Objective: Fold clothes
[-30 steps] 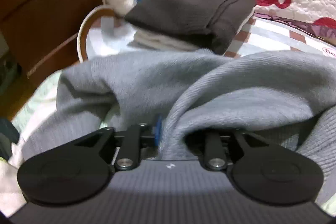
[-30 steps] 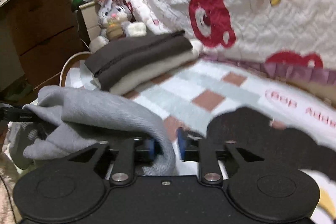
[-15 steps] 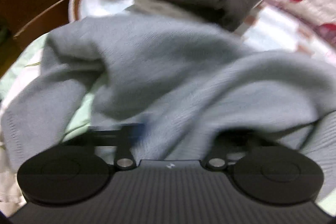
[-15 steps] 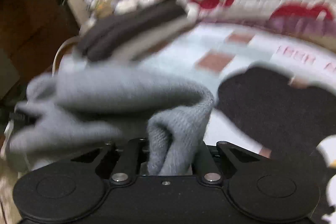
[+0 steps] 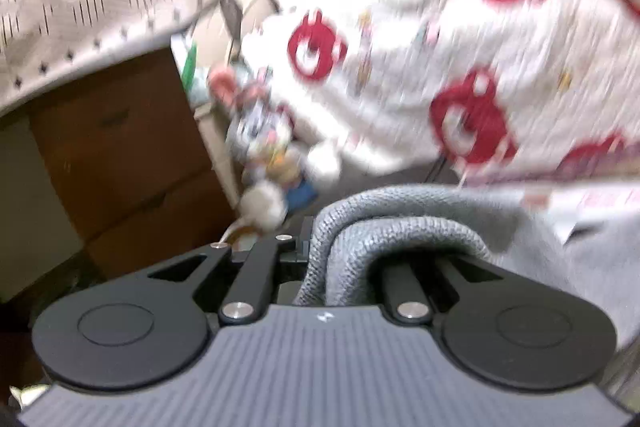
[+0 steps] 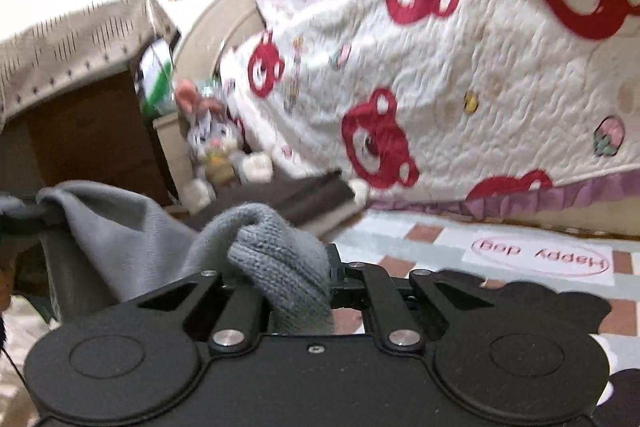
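Grey knit sweater [image 6: 280, 259], bunched, lifted, draped between both grips

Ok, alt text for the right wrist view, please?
The right gripper is shut on a bunched fold of grey knit sweater, lifted above a checked bedsheet. Behind sit a plush rabbit and a bear-print quilt.

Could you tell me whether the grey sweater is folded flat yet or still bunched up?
Still bunched up: the grey sweater hangs in loose folds between the left hand-held gripper and right hand-held gripper, both shut on it.

sweater [image 6: 280, 267]: grey ribbed knit | quilt [image 6: 460, 87]: stitched cloth | cabinet [image 5: 120, 155]: brown wood
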